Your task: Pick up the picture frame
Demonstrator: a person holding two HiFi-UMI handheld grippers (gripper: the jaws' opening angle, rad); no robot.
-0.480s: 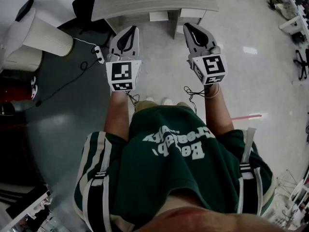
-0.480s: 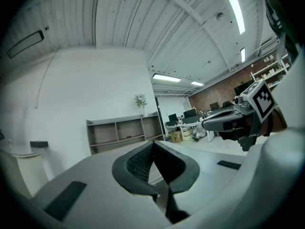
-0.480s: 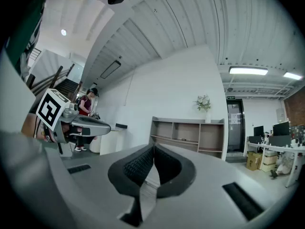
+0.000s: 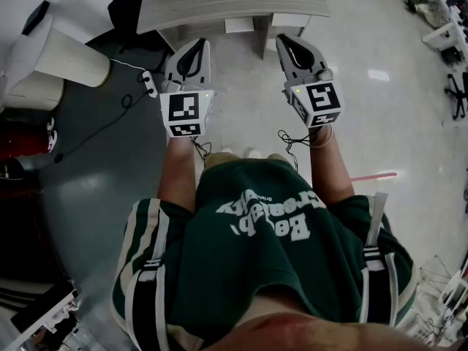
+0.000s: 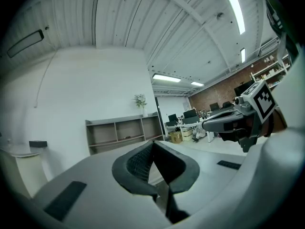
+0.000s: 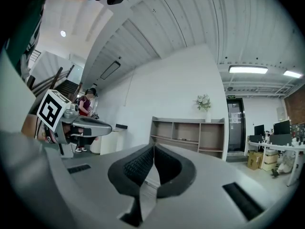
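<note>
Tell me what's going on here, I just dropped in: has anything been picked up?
Nothing has. A person stands holding a tool in each hand, side by side and level. The left tool and right tool both have their jaws together with nothing between them. They point toward a low open shelf unit with a small plant on top. No picture frame shows in any view, so the pickup hasn't begun.

A: What does the room look like?
B: There's a white wall [image 5: 95,89] with a low open shelf unit [image 6: 188,135] against it, and a small potted plant [image 6: 203,101] on top.
A: And overhead?
B: A pale ribbed ceiling [image 6: 167,27] with strip lights [image 6: 248,69].
A: Further back?
B: Desks [image 5: 186,123] with monitors, in front of a brick wall [image 5: 221,87]. The floor [image 4: 395,123] is pale and glossy, and darker grey at left.
</note>
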